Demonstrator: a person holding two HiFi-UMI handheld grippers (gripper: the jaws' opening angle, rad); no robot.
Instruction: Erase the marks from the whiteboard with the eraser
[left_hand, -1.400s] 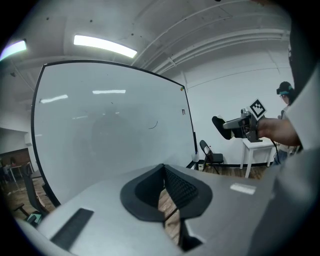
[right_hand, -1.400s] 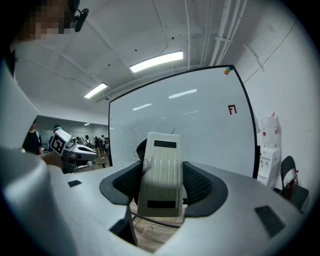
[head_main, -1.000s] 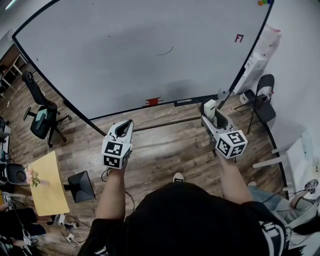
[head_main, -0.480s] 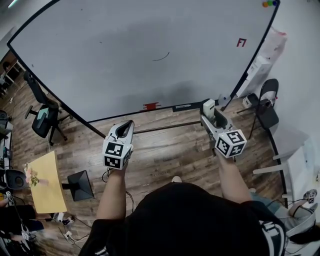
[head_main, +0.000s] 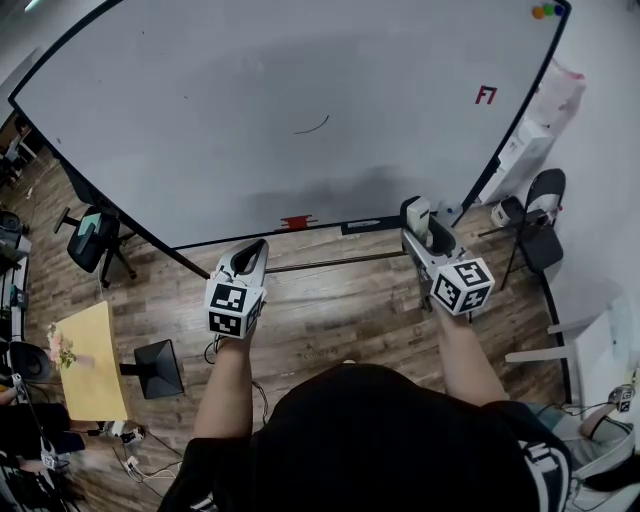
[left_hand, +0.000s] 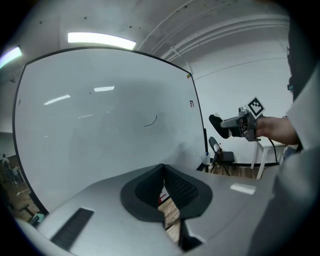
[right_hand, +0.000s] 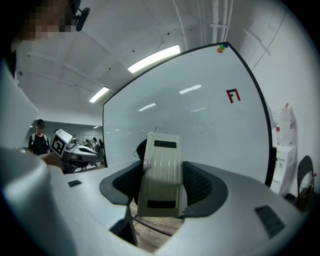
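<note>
Right claw (head_main: 428, 232) is clamping the eraser (head_main: 418, 214) upright, seemingly readying a wipe. Left claw (left_hand: 164, 192) is hanging closed, empty. Curved mark (head_main: 312, 125) is sitting on the whiteboard (head_main: 200, 80), eleven o'clock from the eraser.

whiteboard (head_main: 200, 120): 1 | eraser (right_hand: 160, 175): 1 | tools (head_main: 253, 250) (head_main: 420, 222): 2 | marks (head_main: 311, 125) (head_main: 486, 95): 2, perhaps more

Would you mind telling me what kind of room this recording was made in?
Probably an office or shared workroom: a large whiteboard fills the wall side, a wheeled office chair stands on the wood-look floor, and strip lights run along the ceiling.
</note>
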